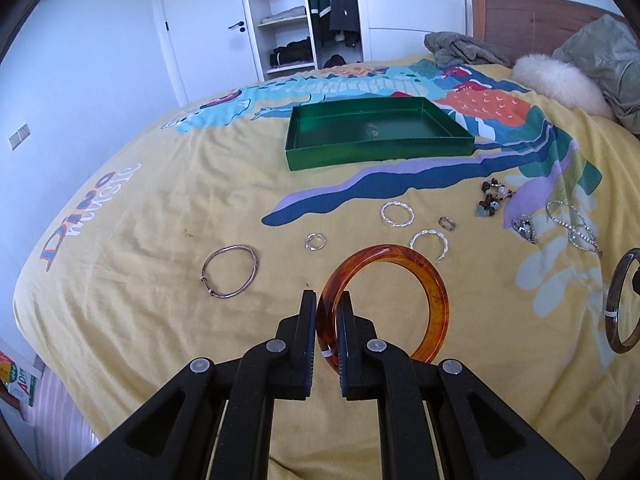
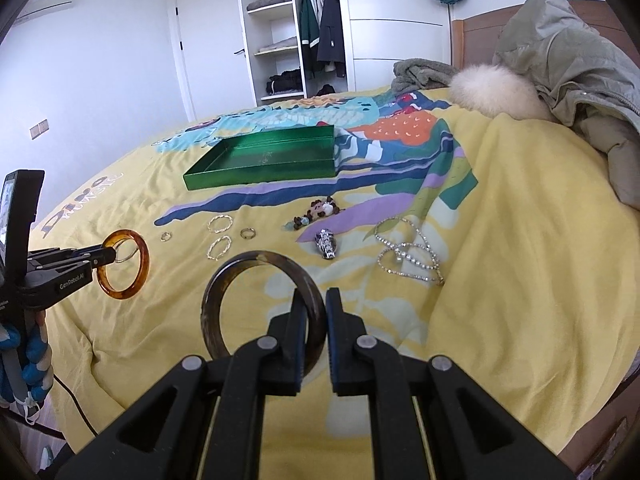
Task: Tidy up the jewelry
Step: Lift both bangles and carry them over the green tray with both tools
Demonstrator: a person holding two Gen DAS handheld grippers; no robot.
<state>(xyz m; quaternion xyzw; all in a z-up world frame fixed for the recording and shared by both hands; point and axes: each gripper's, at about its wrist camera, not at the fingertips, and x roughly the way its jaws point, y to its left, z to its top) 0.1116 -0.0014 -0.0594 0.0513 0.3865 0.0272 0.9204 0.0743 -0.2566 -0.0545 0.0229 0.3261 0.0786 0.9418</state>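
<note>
Amber bangle (image 1: pixel 384 300) sits pinched in the left gripper (image 1: pixel 327 300), whose fingers are nearly closed on its rim, above the yellow bedspread (image 1: pixel 160 240). Right gripper (image 2: pixel 316 300) clamps a dark bangle (image 2: pixel 260 300) likewise. Beyond both, the green tray (image 1: pixel 376 148) lies on the bed.

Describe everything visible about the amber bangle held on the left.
The amber bangle is a thick, glossy, translucent orange-brown ring with darker tortoiseshell mottling, apparently resin or plastic. A small white tag or sticker shows on its rim near the grip. The left gripper is shut on its near-left rim, one finger inside the ring, one outside. In the right wrist view it hangs clear above the yellow bedspread, tilted, touching nothing but the gripper.
</note>
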